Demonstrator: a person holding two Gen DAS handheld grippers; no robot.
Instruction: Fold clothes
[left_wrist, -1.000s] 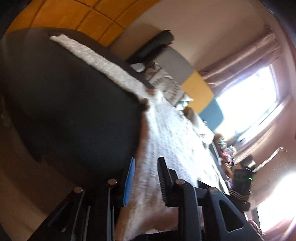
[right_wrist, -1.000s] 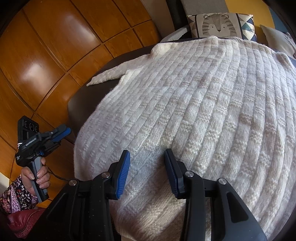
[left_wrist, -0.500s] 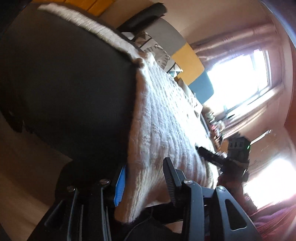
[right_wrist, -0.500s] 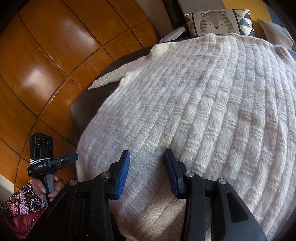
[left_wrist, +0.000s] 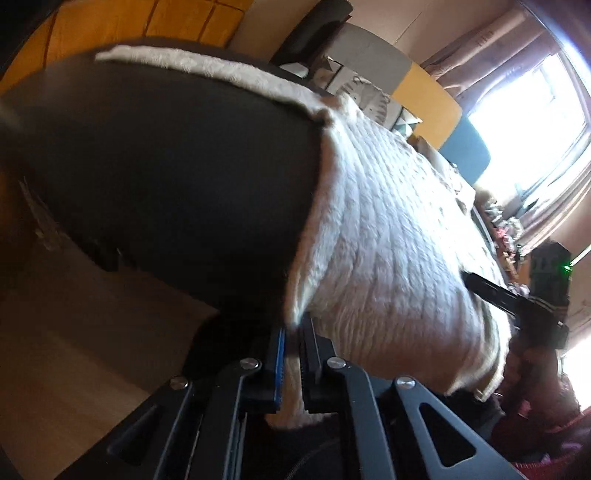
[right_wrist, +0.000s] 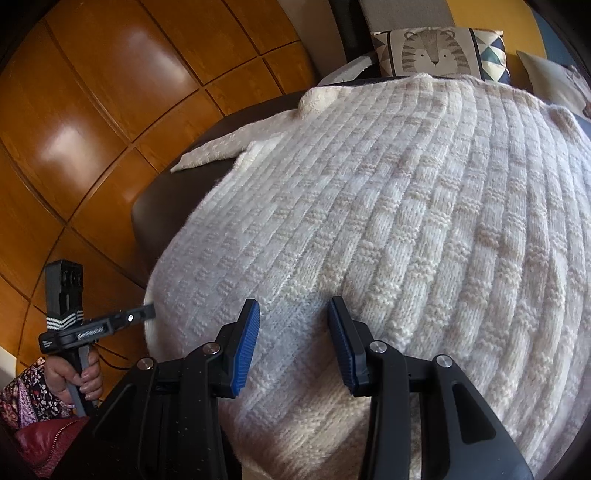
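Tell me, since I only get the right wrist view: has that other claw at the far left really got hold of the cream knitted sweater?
Observer: Yes. In its own view the left claw is closing its jaws, and the side edge of the cream knitted sweater is between them.
Operator: And where does all the light on the wool come from?
Observer: From a bright window with pinkish curtains, beyond the far end of the sweater. It lies outside your view.
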